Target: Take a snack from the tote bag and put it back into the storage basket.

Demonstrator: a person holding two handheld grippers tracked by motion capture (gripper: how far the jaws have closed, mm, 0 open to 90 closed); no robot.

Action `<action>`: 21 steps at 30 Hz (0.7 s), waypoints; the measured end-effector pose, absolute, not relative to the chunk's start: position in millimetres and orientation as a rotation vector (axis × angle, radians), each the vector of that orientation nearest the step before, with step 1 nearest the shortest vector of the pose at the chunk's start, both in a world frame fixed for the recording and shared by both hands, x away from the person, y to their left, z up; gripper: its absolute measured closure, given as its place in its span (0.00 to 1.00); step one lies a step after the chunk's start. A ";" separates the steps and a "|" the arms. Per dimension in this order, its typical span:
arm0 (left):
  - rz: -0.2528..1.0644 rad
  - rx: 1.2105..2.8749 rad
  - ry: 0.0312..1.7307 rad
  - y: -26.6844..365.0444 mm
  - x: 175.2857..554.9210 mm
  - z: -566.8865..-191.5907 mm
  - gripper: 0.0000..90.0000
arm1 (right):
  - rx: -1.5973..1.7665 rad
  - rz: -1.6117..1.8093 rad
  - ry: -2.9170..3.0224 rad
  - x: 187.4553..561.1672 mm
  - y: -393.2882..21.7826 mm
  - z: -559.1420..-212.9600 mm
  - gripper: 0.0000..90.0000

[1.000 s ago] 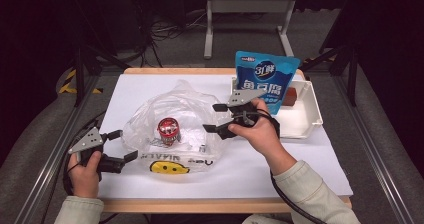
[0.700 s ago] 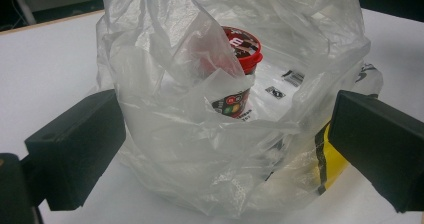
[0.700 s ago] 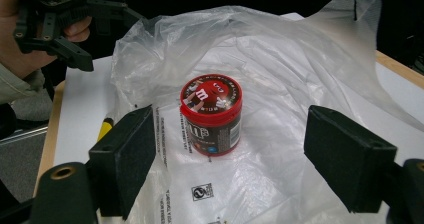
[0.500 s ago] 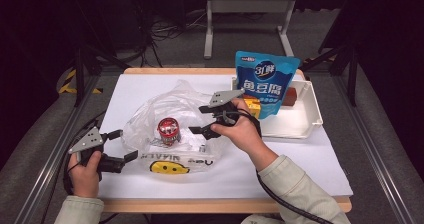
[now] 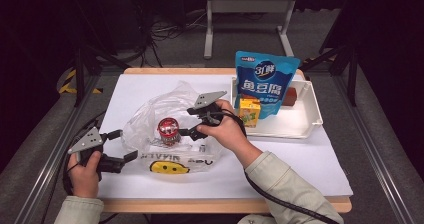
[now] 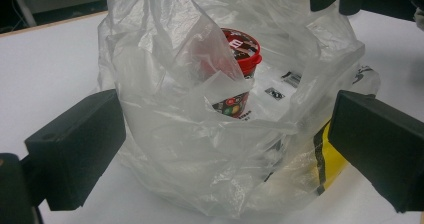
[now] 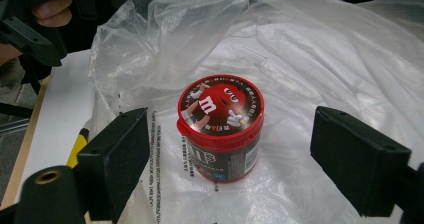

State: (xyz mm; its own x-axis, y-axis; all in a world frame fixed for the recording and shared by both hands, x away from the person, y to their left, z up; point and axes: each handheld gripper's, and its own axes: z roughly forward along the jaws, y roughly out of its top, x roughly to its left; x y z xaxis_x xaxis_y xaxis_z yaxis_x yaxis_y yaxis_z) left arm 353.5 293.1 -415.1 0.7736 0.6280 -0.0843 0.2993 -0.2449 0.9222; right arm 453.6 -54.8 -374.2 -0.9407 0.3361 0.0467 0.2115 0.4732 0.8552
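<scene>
On the desk [image 5: 310, 159], candy tub [image 7: 220, 126]: stood upright inside the clear plastic bag [image 5: 160, 114], on its lower sheet, red lid up.
Tub's build: looked rigid, small and probably light; hard plastic wall with a glossy printed wrap, so likely slick under the pads.
Tub's lid: overhung the wall a little; seemed a useful lip against slipping downward, but a poor place to squeeze, since it might have popped off.
Best hold: judged to be across the round wall just under the lid, pads on opposite sides, film kept out of the pinch.
Bag: thin, soft, crumpled; stood up loosely around the tub, likely to drag or fold in with any touch.
Right claw [image 7: 232, 149]: released, having just been opening; stood wide with the tub between the pads, neither pad touching it.
Left claw [image 6: 225, 144]: released too, spread on either side of the bag's bunched near edge; could not tell whether the film merely brushed the pads.
Tray [image 5: 312, 119]: sat well apart to the right, with a blue pouch [image 5: 265, 84] and a juice carton [image 5: 249, 111] in it.
</scene>
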 end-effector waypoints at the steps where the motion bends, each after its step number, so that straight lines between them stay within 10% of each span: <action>1: 0.362 1.842 0.715 293.2 353.5 -415.1 0.03 | 0.479 1.467 2.589 454.6 -52.9 -376.4 0.18; 21: 0.362 1.845 0.711 293.6 352.9 -415.5 0.03 | 0.429 1.450 2.655 469.2 -23.0 -405.5 0.15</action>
State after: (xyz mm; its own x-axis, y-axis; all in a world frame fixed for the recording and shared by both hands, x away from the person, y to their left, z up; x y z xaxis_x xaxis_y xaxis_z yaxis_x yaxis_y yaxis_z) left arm 352.9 293.6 -415.5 0.7755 0.6257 -0.0844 0.2998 -0.2473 0.9214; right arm 469.2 -23.0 -405.5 -0.9569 0.2844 0.0585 0.2030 0.5113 0.8351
